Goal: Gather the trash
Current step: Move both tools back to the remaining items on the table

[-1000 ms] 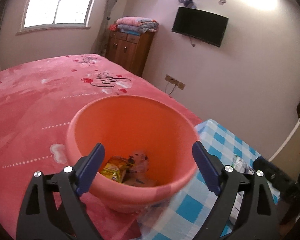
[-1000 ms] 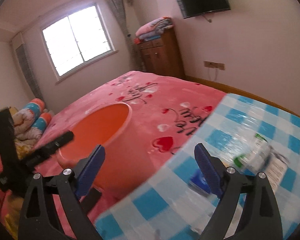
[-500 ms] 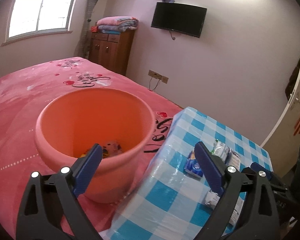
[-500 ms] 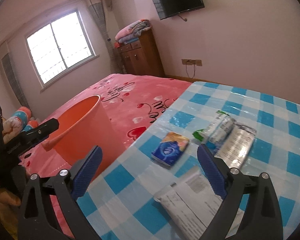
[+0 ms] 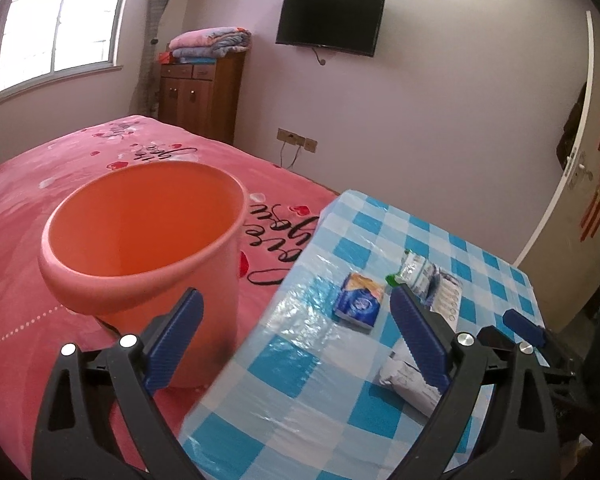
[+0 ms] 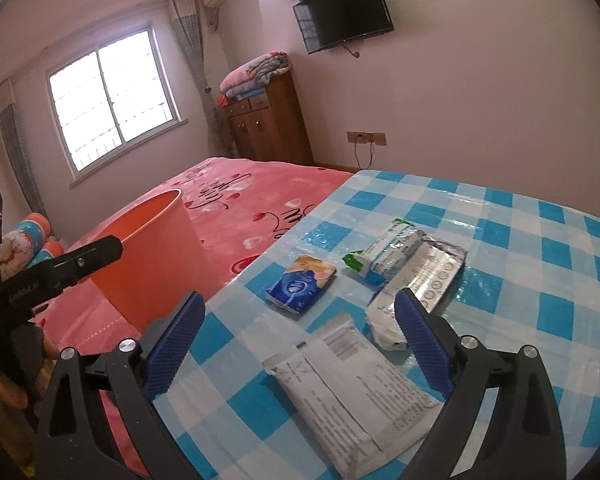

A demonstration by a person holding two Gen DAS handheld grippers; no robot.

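Note:
An orange bucket (image 5: pixel 148 240) stands on the pink bed, and also shows in the right wrist view (image 6: pixel 152 260). On the blue checked table lie a blue tissue pack (image 6: pixel 300 284), a green-and-white packet (image 6: pixel 392 252), a silver blister sheet (image 6: pixel 428 280) and a white wrapper (image 6: pixel 340 384). The tissue pack also shows in the left wrist view (image 5: pixel 358 302). My left gripper (image 5: pixel 296 336) is open and empty, between bucket and table. My right gripper (image 6: pixel 300 340) is open and empty, just above the white wrapper.
The pink bed (image 5: pixel 40 184) lies left of the table (image 6: pixel 540 240), touching its edge. A wooden cabinet (image 6: pixel 268 124) with folded blankets stands by the far wall under a TV (image 6: pixel 342 12). A door (image 5: pixel 572 168) is at the right.
Both grippers have swung right, away from the bucket's opening towards the table. The table's trash has come into full view of the right gripper. The bucket's contents are now out of sight.

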